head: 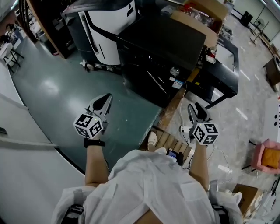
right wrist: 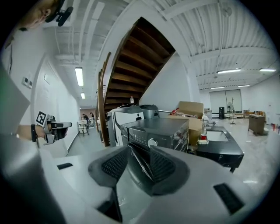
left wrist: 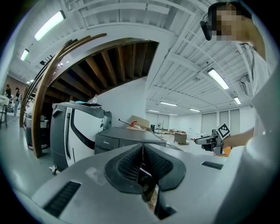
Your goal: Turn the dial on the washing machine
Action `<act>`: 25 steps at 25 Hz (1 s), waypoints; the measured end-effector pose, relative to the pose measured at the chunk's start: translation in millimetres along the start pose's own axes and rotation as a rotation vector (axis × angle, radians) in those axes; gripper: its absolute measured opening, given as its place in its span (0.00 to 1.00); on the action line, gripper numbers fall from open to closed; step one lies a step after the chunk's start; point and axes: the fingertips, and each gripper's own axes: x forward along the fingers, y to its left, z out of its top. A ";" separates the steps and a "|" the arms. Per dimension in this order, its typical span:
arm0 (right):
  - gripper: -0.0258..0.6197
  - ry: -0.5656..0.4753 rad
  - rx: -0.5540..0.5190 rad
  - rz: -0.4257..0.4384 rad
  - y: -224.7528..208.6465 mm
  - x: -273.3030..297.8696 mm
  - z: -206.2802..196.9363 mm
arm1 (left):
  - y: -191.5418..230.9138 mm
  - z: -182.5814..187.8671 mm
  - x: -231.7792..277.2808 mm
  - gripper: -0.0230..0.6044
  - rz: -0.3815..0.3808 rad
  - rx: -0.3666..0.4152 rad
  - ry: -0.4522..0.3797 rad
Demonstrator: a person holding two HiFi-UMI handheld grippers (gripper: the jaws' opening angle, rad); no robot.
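Note:
The black washing machine point(head: 162, 48) stands ahead of me on the floor, with its round silver dial point(head: 174, 71) on the front panel near the right corner. In the right gripper view the dial point(right wrist: 152, 142) shows just above my jaws. My right gripper point(head: 195, 110) hangs open and empty, well short of the machine's front. Off to the left over the green floor, my left gripper point(head: 105, 100) is shut on nothing. Its own view shows the machine point(left wrist: 122, 135) beyond the closed pads point(left wrist: 131, 166).
A white-and-black appliance point(head: 109, 30) stands left of the machine. A cardboard box point(head: 205, 13) is behind it and a low black table point(head: 225, 72) to its right. A wooden pallet point(head: 168, 140) and cables lie at my feet. A wooden staircase point(right wrist: 135, 57) rises behind.

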 end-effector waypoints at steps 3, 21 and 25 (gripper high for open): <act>0.32 0.055 -0.029 0.044 -12.5 44.8 2.7 | 9.5 -3.4 36.4 0.06 0.005 -0.010 0.015; 0.50 0.354 -0.204 0.237 -40.2 220.5 -11.8 | 17.1 4.7 173.7 0.06 0.029 -0.028 0.001; 0.53 0.380 -0.223 0.240 -39.0 239.5 -15.4 | 26.9 2.2 175.7 0.06 0.051 -0.071 -0.020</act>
